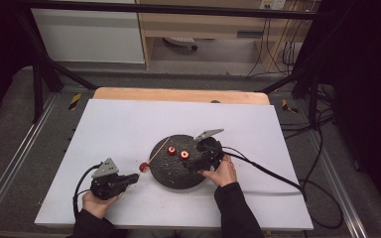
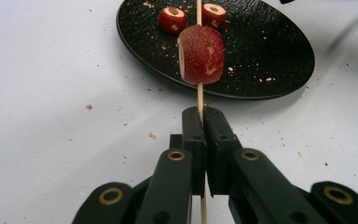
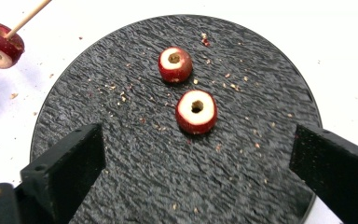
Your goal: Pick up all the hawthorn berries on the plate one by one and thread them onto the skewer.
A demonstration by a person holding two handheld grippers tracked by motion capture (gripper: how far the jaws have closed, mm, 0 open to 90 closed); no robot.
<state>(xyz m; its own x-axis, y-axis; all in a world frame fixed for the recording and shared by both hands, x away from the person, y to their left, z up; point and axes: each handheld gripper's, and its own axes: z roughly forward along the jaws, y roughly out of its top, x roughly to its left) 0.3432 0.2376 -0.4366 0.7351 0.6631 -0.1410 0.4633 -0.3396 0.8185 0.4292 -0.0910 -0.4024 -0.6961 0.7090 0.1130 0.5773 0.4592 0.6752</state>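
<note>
Wooden skewer point(image 2: 199, 95) clamped in left gripper point(image 2: 204, 116).

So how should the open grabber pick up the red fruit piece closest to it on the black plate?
Probably from above, right gripper jaws squeezing the round red sides of the nearer fruit piece. It lies flat on the plate with its cored hole up; keep that hole free for the skewer.

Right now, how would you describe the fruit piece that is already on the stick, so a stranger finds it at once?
Start at the round black plate on the white table. Just off its left edge, the shut left gripper holds a thin wooden skewer. The red hollowed fruit piece is threaded on that skewer, above the table, while its two neighbours lie loose on the plate.
</note>
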